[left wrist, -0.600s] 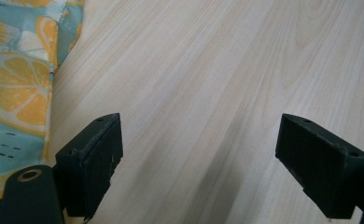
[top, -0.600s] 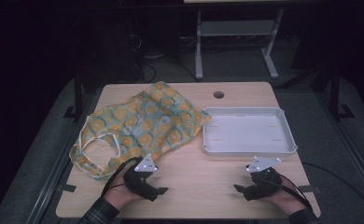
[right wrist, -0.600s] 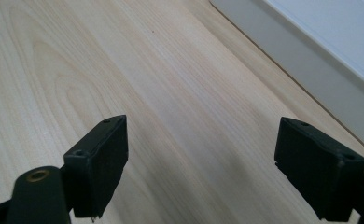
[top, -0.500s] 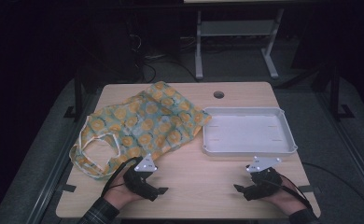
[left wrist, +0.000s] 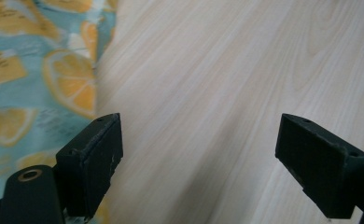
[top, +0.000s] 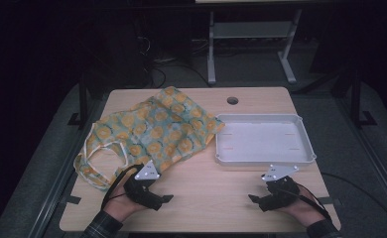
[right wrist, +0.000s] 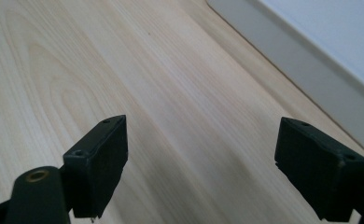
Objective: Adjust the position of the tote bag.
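Nothing moved since earlier frames: both grippers unchanged. One lemon-print bag flat on table's left half, one white tray right, apart. Left gripper just beside bag's near edge, jaws wide, empty. Right gripper near tray, jaws wide, empty.

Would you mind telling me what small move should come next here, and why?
Probably the left gripper should ease toward the lemon-print bag and take its near edge. Both grippers rest open on the table with bare wood between the jaws, the bag lies spread beside the left one, and the white tray beyond the right gripper holds nothing.
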`<state>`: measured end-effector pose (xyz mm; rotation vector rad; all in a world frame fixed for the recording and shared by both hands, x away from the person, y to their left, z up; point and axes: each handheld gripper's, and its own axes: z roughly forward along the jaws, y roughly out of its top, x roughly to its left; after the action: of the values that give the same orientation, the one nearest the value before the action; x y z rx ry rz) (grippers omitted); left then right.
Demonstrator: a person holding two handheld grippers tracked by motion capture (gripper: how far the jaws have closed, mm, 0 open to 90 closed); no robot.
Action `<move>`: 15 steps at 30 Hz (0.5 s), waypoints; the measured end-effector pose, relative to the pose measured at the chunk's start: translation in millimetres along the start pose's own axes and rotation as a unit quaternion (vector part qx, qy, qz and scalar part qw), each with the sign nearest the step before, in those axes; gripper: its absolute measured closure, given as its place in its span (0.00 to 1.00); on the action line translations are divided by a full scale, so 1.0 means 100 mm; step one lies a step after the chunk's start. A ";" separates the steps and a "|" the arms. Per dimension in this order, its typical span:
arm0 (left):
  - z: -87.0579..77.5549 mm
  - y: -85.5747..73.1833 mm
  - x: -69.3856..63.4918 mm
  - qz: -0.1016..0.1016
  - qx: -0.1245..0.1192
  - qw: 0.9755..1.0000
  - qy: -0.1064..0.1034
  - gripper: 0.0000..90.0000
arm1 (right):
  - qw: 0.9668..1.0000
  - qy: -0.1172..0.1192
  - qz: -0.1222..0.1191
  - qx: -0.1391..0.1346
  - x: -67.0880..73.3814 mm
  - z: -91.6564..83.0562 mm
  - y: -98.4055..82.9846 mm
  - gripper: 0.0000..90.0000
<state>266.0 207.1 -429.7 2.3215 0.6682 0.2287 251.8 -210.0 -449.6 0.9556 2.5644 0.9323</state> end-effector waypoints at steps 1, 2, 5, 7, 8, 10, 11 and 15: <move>-0.02 0.00 0.02 -0.001 0.000 1.000 0.003 0.16 | 1.000 0.001 0.000 -0.001 0.01 0.00 0.01 0.19; -0.05 -0.01 0.04 -0.002 -0.002 1.000 0.008 0.16 | 1.000 0.003 -0.001 0.000 0.02 0.01 0.02 0.19; -0.14 -0.02 0.11 -0.014 -0.010 1.000 0.019 0.17 | 1.000 0.003 -0.004 0.004 0.03 0.02 0.01 0.19; -0.19 -0.04 0.16 -0.020 -0.014 0.999 0.028 0.17 | 1.000 0.004 0.000 0.003 0.03 0.01 0.01 0.19; -0.21 -0.05 0.18 -0.024 -0.016 0.999 0.032 0.17 | 1.000 0.004 0.001 0.002 0.02 0.01 0.00 0.19; -0.29 -0.09 0.23 -0.032 -0.017 0.998 0.045 0.17 | 1.000 0.006 0.001 0.004 0.01 0.02 0.01 0.19; -0.29 -0.09 0.23 -0.032 -0.017 0.998 0.045 0.17 | 1.000 0.007 0.001 0.004 0.01 0.02 0.01 0.19; -0.41 -0.20 0.33 -0.047 -0.018 0.996 0.068 0.21 | 1.000 0.007 -0.003 0.006 0.02 0.03 0.02 0.18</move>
<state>272.5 260.8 -413.3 2.2494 0.8312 0.3538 252.2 -206.7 -450.5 0.9460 2.5873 0.9261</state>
